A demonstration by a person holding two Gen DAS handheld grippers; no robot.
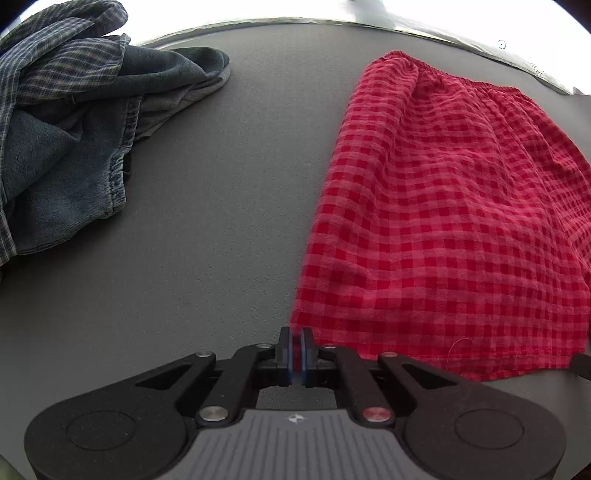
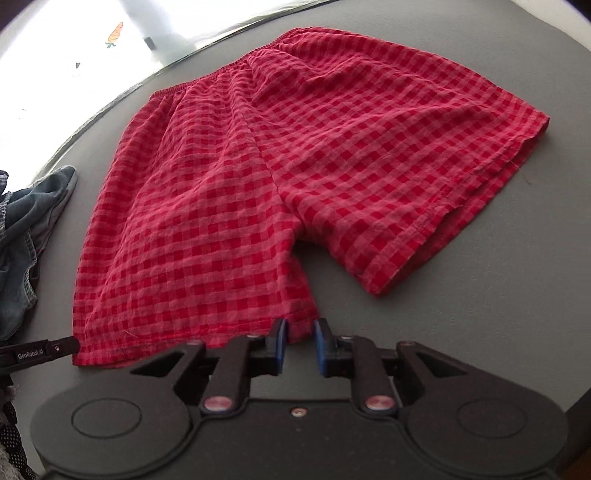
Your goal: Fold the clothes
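Observation:
Red checked shorts (image 2: 280, 177) lie flat on the grey table (image 2: 498, 258), waistband far, both legs toward me. They also show in the left wrist view (image 1: 443, 221). My left gripper (image 1: 296, 341) is shut at the near left corner of the left leg's hem; whether cloth sits between its pads is unclear. Its tip shows in the right wrist view (image 2: 55, 349) touching that corner. My right gripper (image 2: 300, 341) is partly open, its fingers either side of the same leg's inner hem corner.
A pile of denim and blue plaid clothes (image 1: 66, 122) lies at the table's left, also in the right wrist view (image 2: 26, 236). The table's far edge (image 1: 295, 20) runs behind the shorts, with a bright white surface beyond it.

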